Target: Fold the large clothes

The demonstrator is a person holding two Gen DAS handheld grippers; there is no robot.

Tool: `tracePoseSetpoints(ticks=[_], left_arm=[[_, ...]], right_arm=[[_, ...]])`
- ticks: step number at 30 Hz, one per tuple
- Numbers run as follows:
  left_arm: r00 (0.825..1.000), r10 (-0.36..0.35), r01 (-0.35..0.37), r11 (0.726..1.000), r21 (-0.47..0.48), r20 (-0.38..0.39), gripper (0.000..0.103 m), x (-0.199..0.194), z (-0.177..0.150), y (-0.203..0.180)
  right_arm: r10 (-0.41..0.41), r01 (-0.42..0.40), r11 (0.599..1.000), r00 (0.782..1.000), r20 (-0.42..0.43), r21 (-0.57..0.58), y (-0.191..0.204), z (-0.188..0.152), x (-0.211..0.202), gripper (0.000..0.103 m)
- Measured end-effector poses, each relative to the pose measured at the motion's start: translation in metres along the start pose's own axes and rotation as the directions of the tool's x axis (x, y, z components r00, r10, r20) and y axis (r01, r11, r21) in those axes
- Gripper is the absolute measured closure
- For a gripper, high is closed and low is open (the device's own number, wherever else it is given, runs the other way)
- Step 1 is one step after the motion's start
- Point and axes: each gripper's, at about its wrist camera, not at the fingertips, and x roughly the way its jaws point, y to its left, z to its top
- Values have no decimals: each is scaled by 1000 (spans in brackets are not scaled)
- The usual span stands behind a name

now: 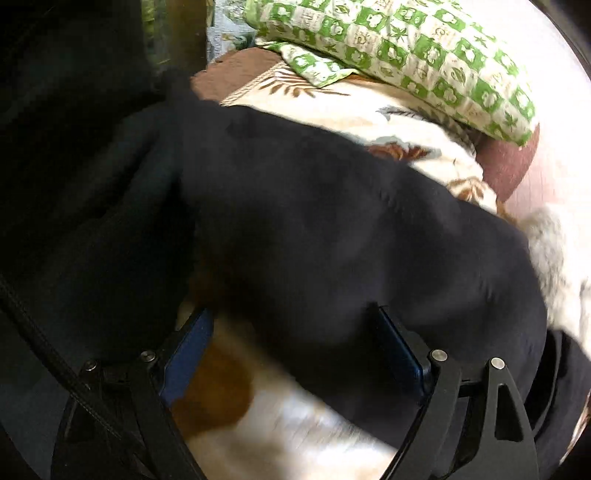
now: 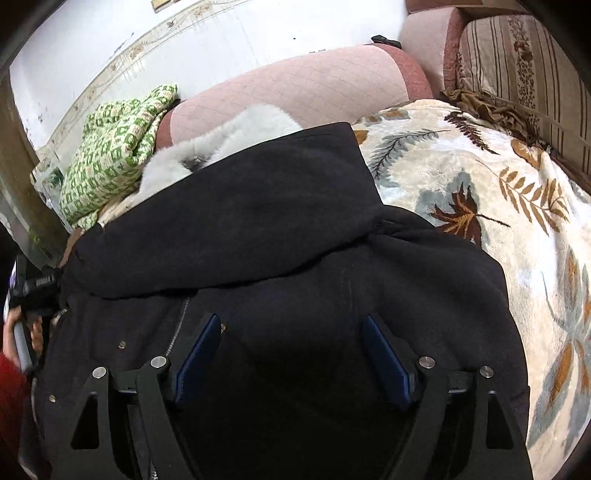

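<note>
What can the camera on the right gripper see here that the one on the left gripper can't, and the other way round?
Only the right wrist view shows the striped cushion, the white wall, the coat's zipper and, at the left edge, a hand holding the other gripper's handle.

Only the left wrist view shows a dark wooden post and a braided black cable; this view is blurred.

Both show the dark coat with its white fur trim, the leaf-patterned blanket, the green checked cloth and the pink sofa back.
</note>
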Motion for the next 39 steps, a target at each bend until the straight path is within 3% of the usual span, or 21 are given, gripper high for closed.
tracePoseSetpoints(ticks=[1,2,3,6,9,13,14,16,17,18,19,20,21,22,24,26,29,32,36,38,39], left_arm=[[1000,-11,11,1000,10,-2,48,2,5,-4],[1000,10,-10,999,33,-9,66,3,11,-12],[998,63,-63,997,46,-4,92,2,17,-17],[993,95,-100,992,79,66,96,-20,30,-32],[983,70,-95,985,144,169,97,-59,35,-56],[958,-112,34,959,283,265,97,-129,12,-115],[945,-185,89,938,334,268,97,-147,0,-134],[913,-340,210,865,456,225,96,-177,-34,-176],[900,-392,253,825,505,189,94,-185,-49,-193],[886,-447,307,762,570,120,89,-192,-71,-215],[884,-467,344,699,627,36,79,-194,-101,-238],[883,-470,361,671,648,-6,70,-193,-117,-248],[880,-472,383,640,666,-52,53,-191,-143,-258],[881,-470,384,633,672,-60,44,-192,-163,-259],[885,-460,376,621,688,-68,44,-191,-196,-252],[879,-468,397,605,690,-95,43,-194,-218,-234],[888,-458,354,612,707,-47,37,-207,-251,-190],[889,-457,306,637,708,28,34,-231,-271,-140],[901,-411,254,756,604,135,26,-243,-261,-74],[907,-373,225,821,525,195,26,-242,-250,-44],[908,-358,209,837,505,218,26,-242,-245,-34]], right_arm=[[-7,7,1000,1000,-4,-13,2,-1,2,18],[-11,11,1000,1000,-7,-18,3,-1,4,17],[-16,16,1000,1000,-10,-22,4,-1,5,17],[-16,15,1000,1000,-20,-19,2,0,8,17],[-10,10,1000,1000,-21,-13,1,0,8,17],[-9,9,1000,1000,-22,-11,1,1,8,17],[-8,8,1000,1000,-21,-9,1,1,8,17],[-3,3,1000,1000,-20,-3,1,1,8,17],[1,-1,1000,1000,-19,1,0,1,7,17],[5,-5,1000,1000,-17,5,-1,1,7,17],[7,-7,1000,1000,-16,8,-1,1,7,17],[12,-12,1000,1000,-15,12,-2,1,6,17],[15,-15,1000,1000,-15,16,-3,1,6,17],[18,-18,1000,1000,-14,21,-3,1,6,17],[24,-24,999,1000,-12,26,-4,1,5,17],[23,-23,999,1000,-12,26,-4,0,5,17],[14,-14,1000,1000,-14,18,-2,0,6,17],[5,-5,1000,1000,-11,7,0,0,4,17],[31,-31,998,1000,-6,-61,23,4,-18,17],[102,-100,981,995,3,-165,63,7,-41,17],[128,-124,967,992,3,-224,84,7,-48,15]])
